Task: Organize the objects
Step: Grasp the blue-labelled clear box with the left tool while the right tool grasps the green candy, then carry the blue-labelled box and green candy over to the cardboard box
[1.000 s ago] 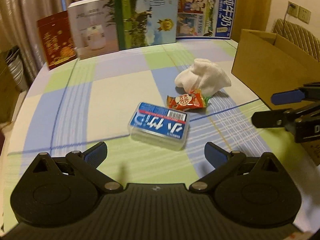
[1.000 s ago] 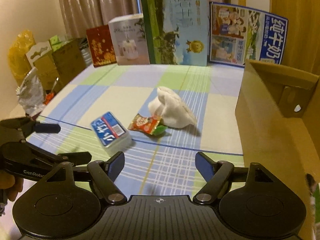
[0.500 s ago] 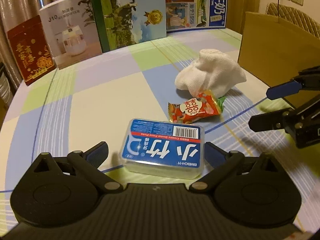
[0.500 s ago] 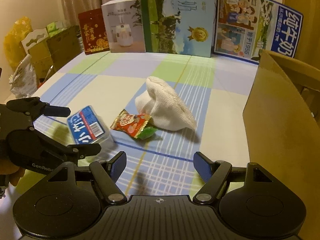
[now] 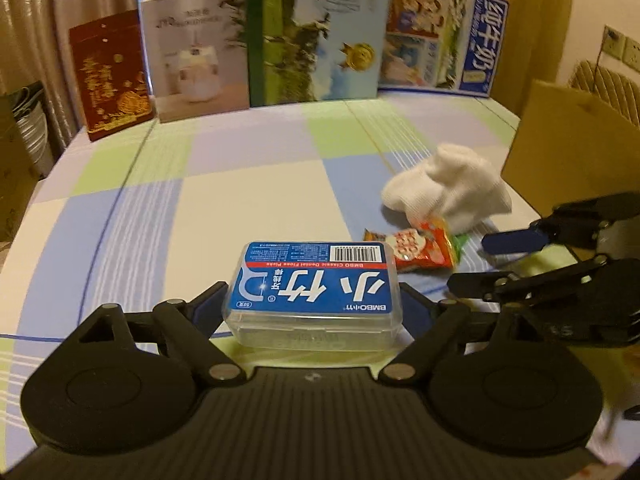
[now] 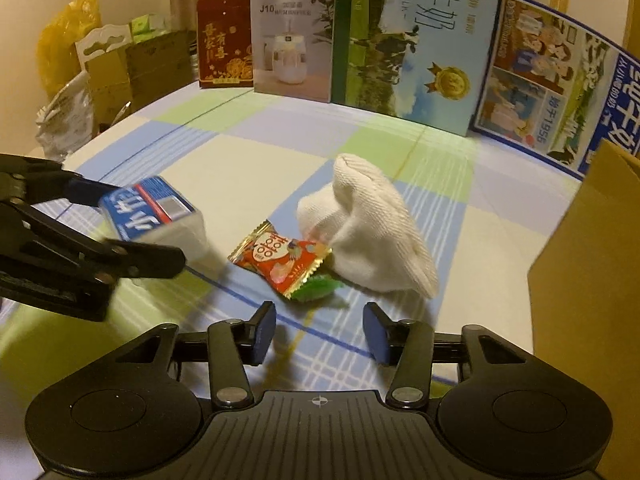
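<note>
Floss box [image 5: 314, 294] sits low centre in your left wrist view, pinched between the left gripper [image 5: 314, 306] pads. Keep squeezing its short ends evenly. Rightward, the snack packet [image 5: 420, 249] waits by your right gripper [image 6: 320, 334], fingers spread, holding nothing.

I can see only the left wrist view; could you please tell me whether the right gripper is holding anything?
Observer: No. In its own view the right gripper is open, with nothing between its fingers.
Operator: Thank you. What lies ahead of it?
Observer: The red snack packet lies on the tablecloth just ahead, clear of the fingertips.
Operator: And how does my grip look from that side?
Observer: The floss box sits between the left gripper fingers, one at each end, and it looks tilted. I cannot tell whether it is off the cloth.
</note>
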Motion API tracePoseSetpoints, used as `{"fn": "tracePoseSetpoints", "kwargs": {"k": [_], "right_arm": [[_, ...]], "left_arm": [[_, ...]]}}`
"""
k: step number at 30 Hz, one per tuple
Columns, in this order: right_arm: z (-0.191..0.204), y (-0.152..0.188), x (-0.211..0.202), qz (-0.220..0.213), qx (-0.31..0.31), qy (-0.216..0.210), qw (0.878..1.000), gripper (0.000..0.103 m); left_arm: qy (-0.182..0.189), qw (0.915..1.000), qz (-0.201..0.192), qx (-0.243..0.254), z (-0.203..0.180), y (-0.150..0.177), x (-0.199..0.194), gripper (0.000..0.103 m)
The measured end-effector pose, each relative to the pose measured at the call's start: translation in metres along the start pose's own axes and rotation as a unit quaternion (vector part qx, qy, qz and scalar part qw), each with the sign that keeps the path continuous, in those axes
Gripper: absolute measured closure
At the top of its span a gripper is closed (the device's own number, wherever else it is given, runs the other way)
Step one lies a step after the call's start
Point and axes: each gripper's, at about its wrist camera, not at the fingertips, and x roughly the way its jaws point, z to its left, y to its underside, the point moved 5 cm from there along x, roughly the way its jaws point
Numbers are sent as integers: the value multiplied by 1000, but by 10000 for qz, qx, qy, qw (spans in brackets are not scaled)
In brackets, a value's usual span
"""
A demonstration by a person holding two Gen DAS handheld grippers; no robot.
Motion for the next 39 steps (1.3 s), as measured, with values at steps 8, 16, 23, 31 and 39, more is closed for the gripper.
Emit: {"fn": "tracePoseSetpoints", "kwargs": {"k": [8,16,23,31,39], "right_arm": [[1,-6,16,-230,-212,-63,9995,61],[1,-9,16,-116,-23,-151,9998,78],[2,-1,-4,170,340,-83,9992,79],[5,22,-38,455,840,-97,9954,80],[16,51,-67,578,1052,-72,9927,80]], "left_arm": [[-44,10000,41,-64,3,3,7,18],[22,10000,69,-66,0,7,6,18],[118,9997,187,-41,-10,14,0,18],[160,9994,284,-69,-26,24,-20,18],[246,9991,343,108,-45,40,-43,18]]}}
